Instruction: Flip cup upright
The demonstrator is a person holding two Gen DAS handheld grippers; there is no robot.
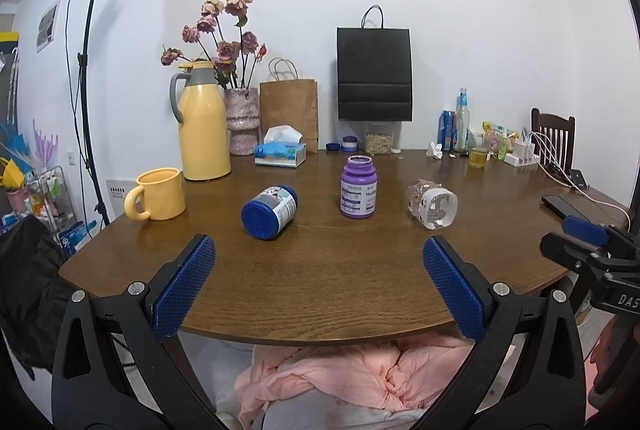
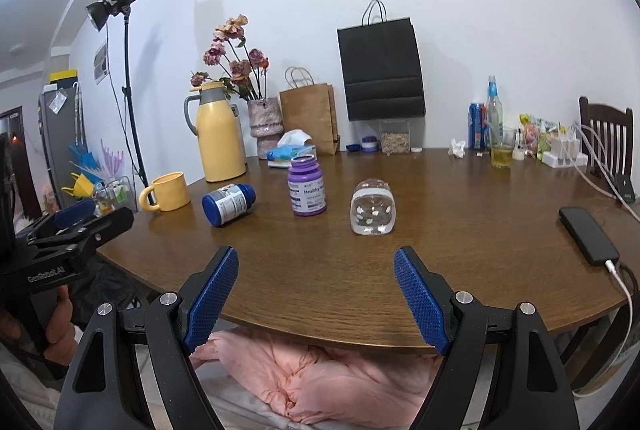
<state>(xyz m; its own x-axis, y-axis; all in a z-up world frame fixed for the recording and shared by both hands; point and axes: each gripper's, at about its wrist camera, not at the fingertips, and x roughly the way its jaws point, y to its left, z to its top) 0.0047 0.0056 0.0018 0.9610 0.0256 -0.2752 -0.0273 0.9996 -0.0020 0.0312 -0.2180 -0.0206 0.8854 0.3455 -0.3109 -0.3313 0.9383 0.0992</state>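
Note:
A clear glass cup [image 1: 433, 204] with a white pattern lies on its side on the wooden table [image 1: 320, 290], right of centre. It also shows in the right wrist view [image 2: 372, 207], its base toward me. My left gripper [image 1: 319, 286] is open and empty over the table's near edge, well short of the cup. My right gripper [image 2: 316, 300] is open and empty at the near edge, with the cup ahead of it and slightly right. The right gripper shows at the right edge of the left wrist view [image 1: 580, 242].
A blue bottle [image 1: 270, 211] lies on its side left of centre. A purple bottle [image 1: 358, 191] stands upright mid-table. A yellow mug [image 1: 158, 194] and yellow thermos [image 1: 204, 121] stand at the left. A phone [image 2: 588, 234] with cable lies at the right. Bags and clutter line the back.

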